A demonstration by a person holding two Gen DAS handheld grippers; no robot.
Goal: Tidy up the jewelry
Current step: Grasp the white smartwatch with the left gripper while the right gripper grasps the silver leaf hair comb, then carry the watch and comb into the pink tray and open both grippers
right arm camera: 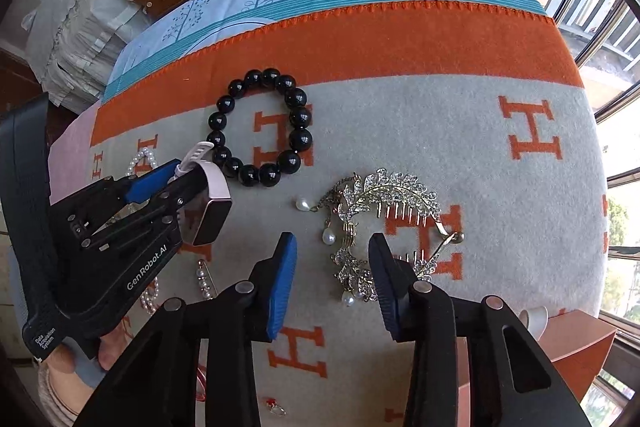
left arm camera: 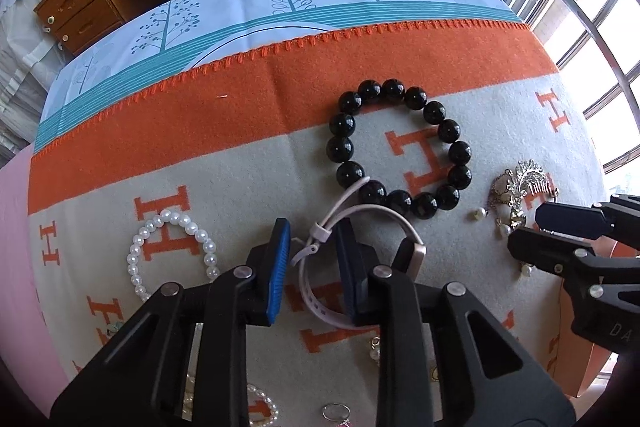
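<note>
Both tongs [left arm camera: 314,255] straddle jewelry: watch [left arm camera: 360,247], hair comb [right arm camera: 384,223].

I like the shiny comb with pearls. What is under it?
The sparkly gold rhinestone hair comb lies on the grey felt blanket, partly over an orange H letter printed on it. The part of the H beneath the comb is covered, so it cannot be seen.

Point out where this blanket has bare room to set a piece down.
Free: the orange band behind the black bead bracelet, and grey felt right of the rhinestone comb. Crowded: around the pink watch and pearl bracelet.
</note>
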